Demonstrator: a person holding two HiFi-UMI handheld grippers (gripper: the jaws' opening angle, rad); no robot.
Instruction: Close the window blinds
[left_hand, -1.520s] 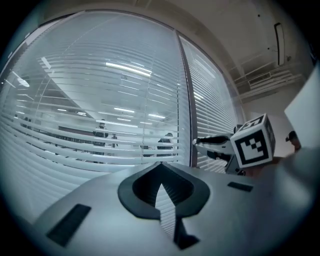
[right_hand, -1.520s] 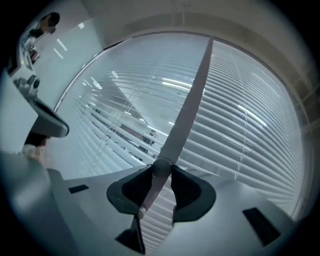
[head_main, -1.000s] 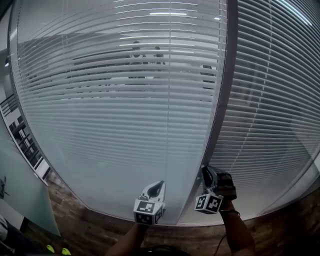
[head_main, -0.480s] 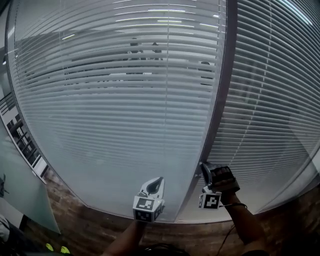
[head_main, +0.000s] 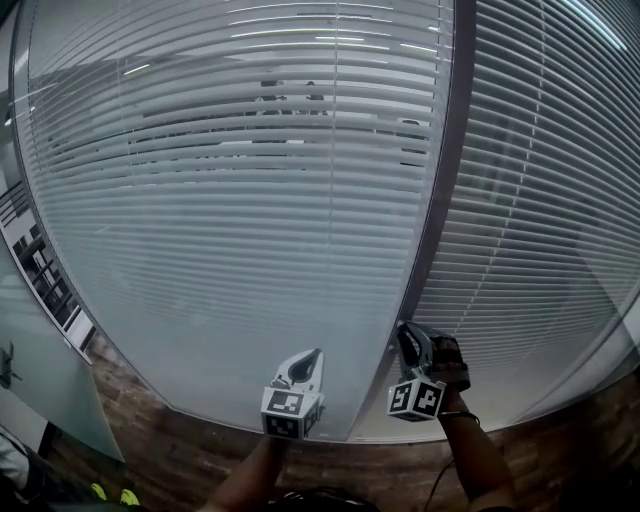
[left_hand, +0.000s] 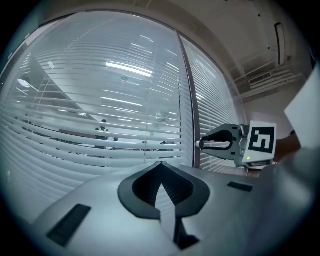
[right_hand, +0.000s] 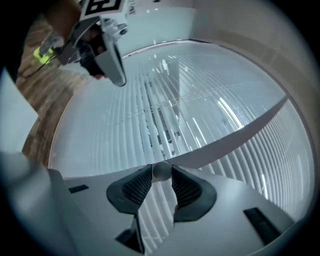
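blinds (head_main: 240, 200) slats half-tilted, gaps showing; right fingers (right_hand: 137, 187) pinch round wand (right_hand: 161, 171); left fingers (left_hand: 142, 189) closed, empty

The pale grey left hand-held gripper (head_main: 312, 356) and right hand-held gripper (head_main: 405, 332) carry black-and-white marker cubes (head_main: 284, 410); the right hand (head_main: 447, 358) wears a black glove (head_main: 453, 372).

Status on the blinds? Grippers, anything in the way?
Left gripper shut, empty. Right gripper clamped on round knob at the frame. Blinds partly open, see-through up top. Nothing in the way.
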